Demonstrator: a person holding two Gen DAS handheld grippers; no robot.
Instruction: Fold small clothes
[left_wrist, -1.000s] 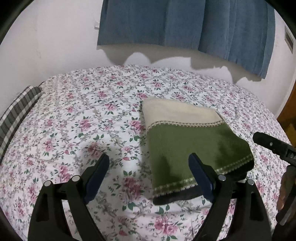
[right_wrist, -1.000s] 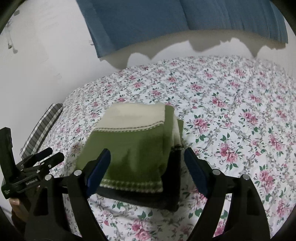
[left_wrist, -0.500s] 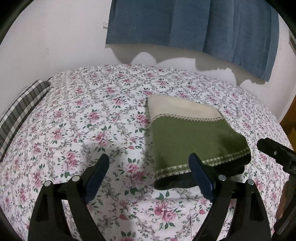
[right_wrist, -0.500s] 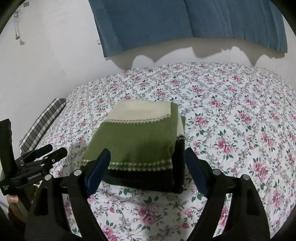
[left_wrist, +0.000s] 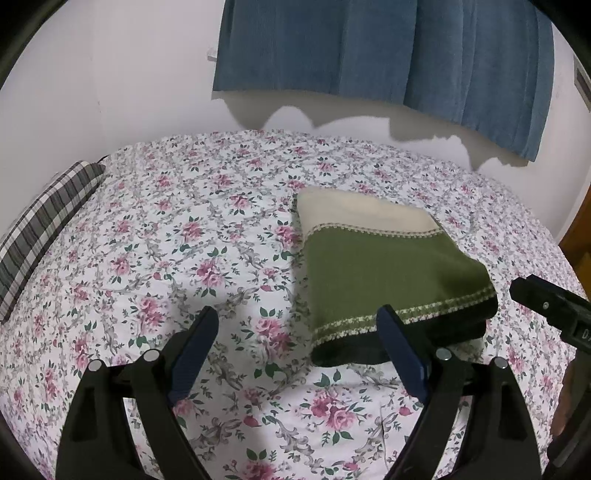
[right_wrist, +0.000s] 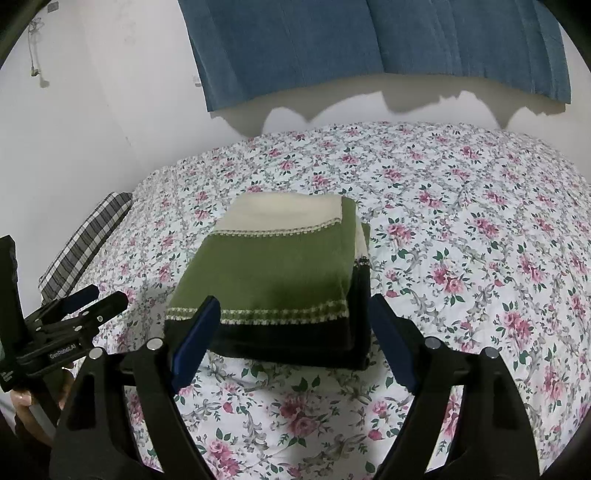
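Folded garment (right_wrist: 280, 273) on floral bed (right_wrist: 461, 229), just ahead of the right claw (right_wrist: 293, 338).
Right claw spread, empty, centred on the near hem; left claw (left_wrist: 297, 350) spread, empty, garment ahead to its right. Neat rectangle, long axis near to far: cream far band, green middle, dark near edge.

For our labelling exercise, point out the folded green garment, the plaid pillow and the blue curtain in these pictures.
folded green garment (right_wrist: 273, 273): right wrist view, on its green top face.
plaid pillow (left_wrist: 44, 229): left wrist view, on its checked cover.
blue curtain (left_wrist: 369, 48): left wrist view, on its hanging cloth.
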